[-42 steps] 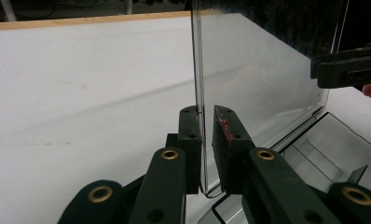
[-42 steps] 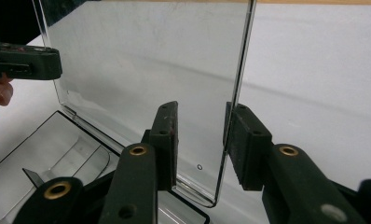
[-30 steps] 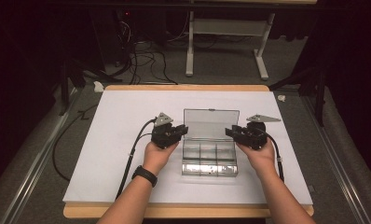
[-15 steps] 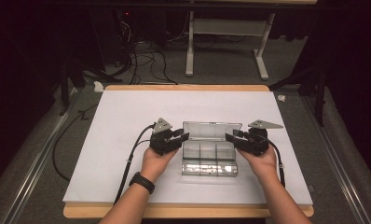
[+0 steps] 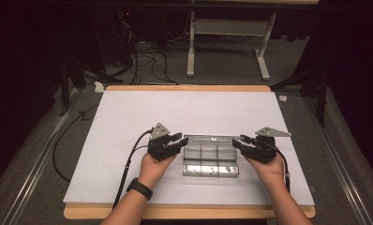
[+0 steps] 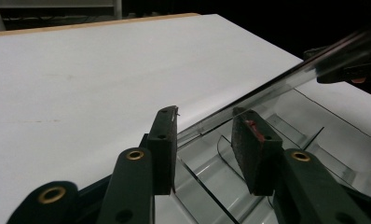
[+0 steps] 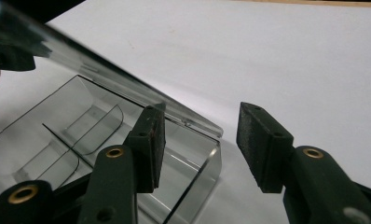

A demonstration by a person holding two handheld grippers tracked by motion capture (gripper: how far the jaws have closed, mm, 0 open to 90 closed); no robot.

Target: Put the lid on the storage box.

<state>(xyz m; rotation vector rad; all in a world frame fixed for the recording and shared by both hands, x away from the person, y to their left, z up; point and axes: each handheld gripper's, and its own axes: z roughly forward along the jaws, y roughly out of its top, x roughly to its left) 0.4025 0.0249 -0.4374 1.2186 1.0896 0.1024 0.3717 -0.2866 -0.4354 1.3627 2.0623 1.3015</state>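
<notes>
Left gripper point(image 5: 175, 139): I am holding it at the left end of the clear box, jaws parted; in the left gripper view the lid's edge is running between the fingers point(image 6: 164, 147) without being pinched.
Right gripper point(image 5: 238, 141): I am holding it at the right end, jaws likewise apart, the near finger over the box's corner and the far one out over bare surface.
Clear compartment box point(image 5: 210, 161): it is sitting on the near middle of the white surface point(image 5: 128, 112), between my two hands, long axis running left to right.
Lid point(image 5: 212, 139): hinged along the far long edge, it is standing partly lowered, slanting above the empty compartments.
Relation that matters: the lid is lying inward from each gripper, toward the centre, so both are equally near it, one per end.
Judgement: I am probably lowering the lid; both ends need to go down together or it will twist.
</notes>
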